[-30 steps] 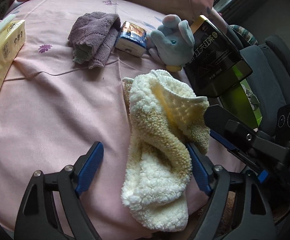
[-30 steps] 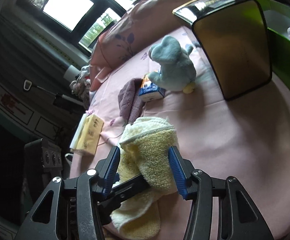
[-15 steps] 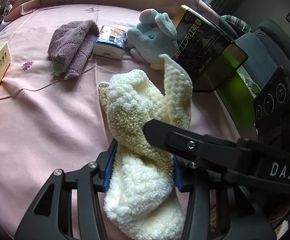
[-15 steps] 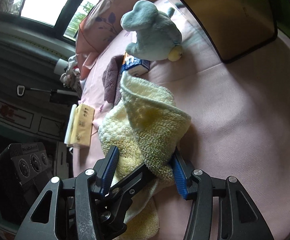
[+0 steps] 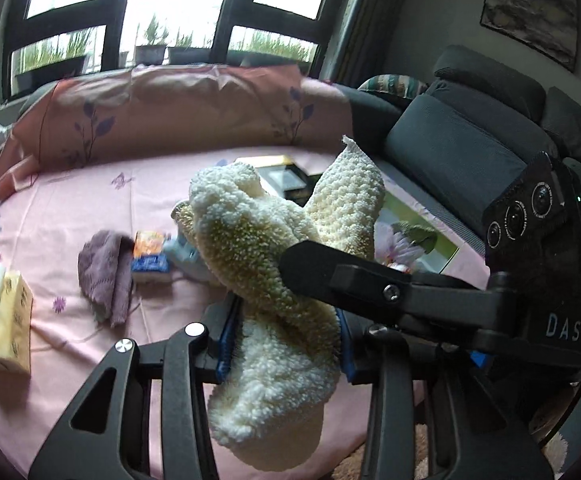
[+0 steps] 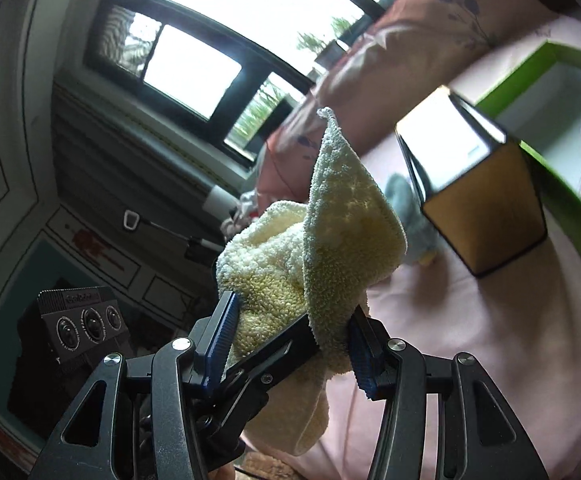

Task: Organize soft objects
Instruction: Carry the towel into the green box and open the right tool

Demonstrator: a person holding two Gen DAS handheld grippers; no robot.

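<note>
Both grippers clamp one cream fluffy towel [image 5: 274, 280], lifted off the pink bedsheet [image 5: 70, 352]. Left gripper [image 5: 284, 340] jaws have just been closing, now pinching its lower bunch; right gripper [image 6: 290, 344] jaws grip it narrow too, one corner sticking up. Beyond: purple cloth [image 5: 104, 276], tissue pack [image 5: 149, 258], yellow tissue box [image 5: 4, 320], black-gold box [image 6: 478, 204], green box [image 6: 538, 80], windows [image 5: 162, 8].

Right hand-held gripper [image 6: 290, 344] apparently pinches cream towel [image 6: 322, 232].
</note>
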